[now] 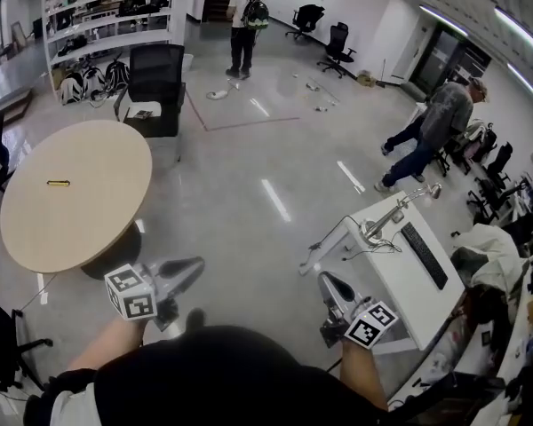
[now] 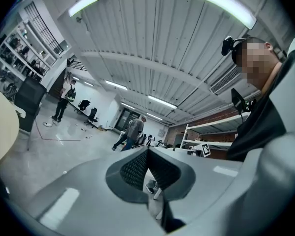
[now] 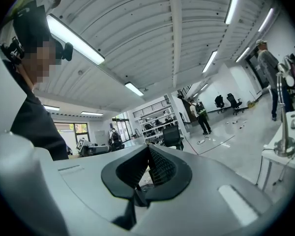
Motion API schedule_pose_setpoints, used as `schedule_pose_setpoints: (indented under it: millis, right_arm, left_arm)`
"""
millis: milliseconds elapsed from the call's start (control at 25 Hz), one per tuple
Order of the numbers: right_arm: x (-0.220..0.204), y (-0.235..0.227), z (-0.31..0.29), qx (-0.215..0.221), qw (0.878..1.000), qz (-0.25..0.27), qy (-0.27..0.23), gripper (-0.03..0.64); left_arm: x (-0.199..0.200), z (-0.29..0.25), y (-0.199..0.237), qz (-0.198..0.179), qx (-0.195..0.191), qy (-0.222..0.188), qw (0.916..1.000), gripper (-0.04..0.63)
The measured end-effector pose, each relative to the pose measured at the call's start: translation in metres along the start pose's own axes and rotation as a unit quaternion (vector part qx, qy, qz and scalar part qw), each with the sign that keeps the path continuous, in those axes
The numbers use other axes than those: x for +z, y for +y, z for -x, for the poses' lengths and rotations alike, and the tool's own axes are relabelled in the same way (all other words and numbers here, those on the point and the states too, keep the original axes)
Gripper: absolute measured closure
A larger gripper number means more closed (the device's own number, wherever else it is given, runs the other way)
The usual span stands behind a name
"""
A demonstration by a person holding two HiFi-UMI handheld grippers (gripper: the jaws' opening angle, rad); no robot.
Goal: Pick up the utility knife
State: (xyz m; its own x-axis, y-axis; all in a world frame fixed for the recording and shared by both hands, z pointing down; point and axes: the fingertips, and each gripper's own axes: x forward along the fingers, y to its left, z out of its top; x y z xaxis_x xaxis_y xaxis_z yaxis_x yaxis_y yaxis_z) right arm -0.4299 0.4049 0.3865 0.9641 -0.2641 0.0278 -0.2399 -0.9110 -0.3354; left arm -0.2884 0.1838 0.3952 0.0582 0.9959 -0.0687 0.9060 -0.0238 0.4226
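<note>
Since the left gripper (image 1: 194,266) and right gripper (image 1: 325,280) are both pinched together, empty, we must spread one. First, though — we get nearer the utility knife (image 1: 58,183).

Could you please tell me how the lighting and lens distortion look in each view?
Head view: strong fisheye curve, reflected streaks glaring on the glossy floor, utility knife tiny but sharp. Left gripper view: ceiling lamp blown out, corners dark. Right gripper view: same dark corners, strip light bright.

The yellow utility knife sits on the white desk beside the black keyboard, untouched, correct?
No. The yellow utility knife lies untouched on the round beige wooden table, not the white desk with the black keyboard; the head view shows it.
</note>
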Motion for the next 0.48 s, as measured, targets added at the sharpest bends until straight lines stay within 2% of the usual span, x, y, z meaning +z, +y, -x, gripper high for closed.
schedule_pose_setpoints:
  millis: [200,480]
  right_arm:
    - [0.036,-0.032,-0.075,-0.022,1.0,0.021,-0.003,0.601]
    - [0.076,-0.082,-0.18,-0.045,0.998,0.027,-0.036,0.601]
  left_arm:
    - [0.049,-0.036,0.083,-0.007,-0.026,-0.004,0.9996,0.595]
    - [0.115,-0.074,0.195,-0.029,-0.053,0.0,0.9982,0.595]
